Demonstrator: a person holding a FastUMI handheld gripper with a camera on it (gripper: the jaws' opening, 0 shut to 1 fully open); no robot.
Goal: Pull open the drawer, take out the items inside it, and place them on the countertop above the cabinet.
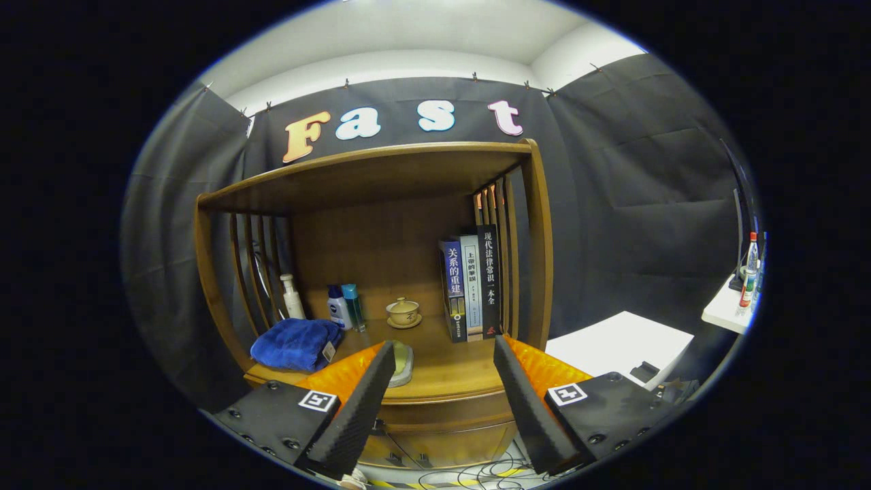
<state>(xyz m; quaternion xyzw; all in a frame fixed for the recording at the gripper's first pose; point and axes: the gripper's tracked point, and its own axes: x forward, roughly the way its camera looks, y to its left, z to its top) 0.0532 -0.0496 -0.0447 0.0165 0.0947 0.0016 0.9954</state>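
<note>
The tool (pixel 444 361) is hovering with its two fingers spread wide apart and nothing between them, pointing straight at a wooden cabinet, which suits lining up on the drawer below or backing away from it. Beneath the gap between the fingers, the drawer (pixel 442 446) front is showing as a curved wooden panel that is looking closed, though its handle is too hard to make out. Just above it the bench (pixel 449 378), the cabinet's top surface, is carrying several things. A small pale object (pixel 403 362) is lying right beside the left finger, partly hidden, so what it is cannot be told. A folded blue towel (pixel 297 344) is resting near the left front corner. Farther back are standing a white pump bottle (pixel 292 297), two small blue bottles (pixel 345 307), and a lidded teacup (pixel 403 312) on its saucer. Three books (pixel 471 286) are standing upright against the right slats. This scene is fitting either a drawer still holding its items or one already emptied and closed again.
</note>
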